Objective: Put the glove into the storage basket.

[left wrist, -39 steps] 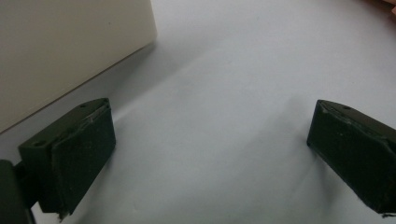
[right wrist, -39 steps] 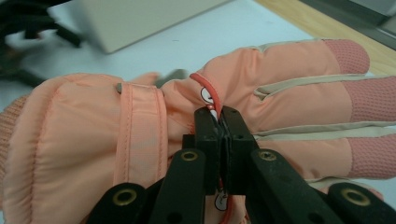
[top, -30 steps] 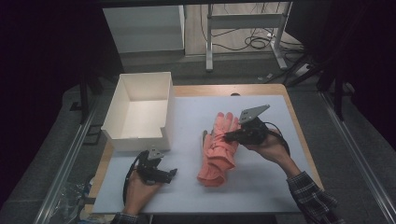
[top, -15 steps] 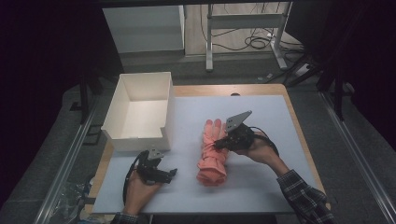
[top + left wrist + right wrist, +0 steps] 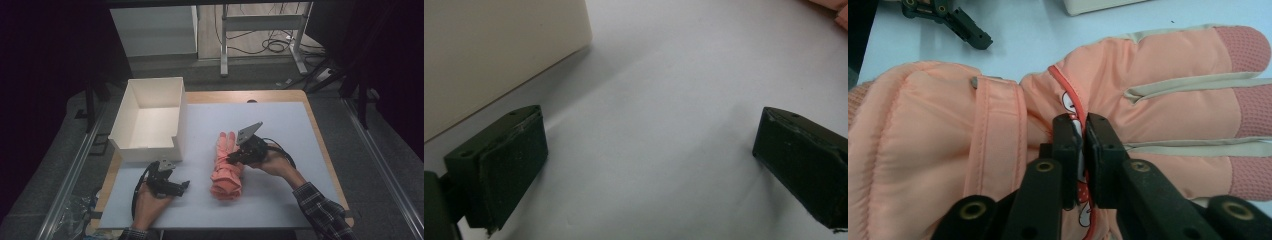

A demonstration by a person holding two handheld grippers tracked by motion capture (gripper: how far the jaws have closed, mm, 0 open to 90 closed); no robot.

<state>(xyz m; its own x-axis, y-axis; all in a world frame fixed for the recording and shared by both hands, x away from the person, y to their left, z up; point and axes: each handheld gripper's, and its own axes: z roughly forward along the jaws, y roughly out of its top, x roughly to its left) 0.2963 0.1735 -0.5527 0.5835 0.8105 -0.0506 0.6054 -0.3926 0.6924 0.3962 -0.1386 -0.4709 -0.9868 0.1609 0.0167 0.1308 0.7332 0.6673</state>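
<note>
A peach-pink padded glove (image 5: 226, 175) lies flat in the middle of the white mat (image 5: 285, 125), fingers pointing away from the person. My right gripper (image 5: 234, 158) rests on its right side. In the right gripper view the jaws are shut, pinching a fold of the glove (image 5: 1158, 80) at the red piping on its back. My left gripper (image 5: 183, 185) lies low on the mat at the front left, apart from the glove. In the left gripper view its jaws stand wide open over bare mat (image 5: 649, 135), and a corner of the glove (image 5: 835, 7) shows at the top right.
An open white box (image 5: 150, 117) stands at the left of the table, its near wall (image 5: 489, 55) just beside my left gripper. The mat lies on a wooden table top (image 5: 320, 131). A desk frame and cables are on the floor beyond.
The right gripper has slid a little left and toward the person, dragging the glove with it. The left gripper has stayed put.
</note>
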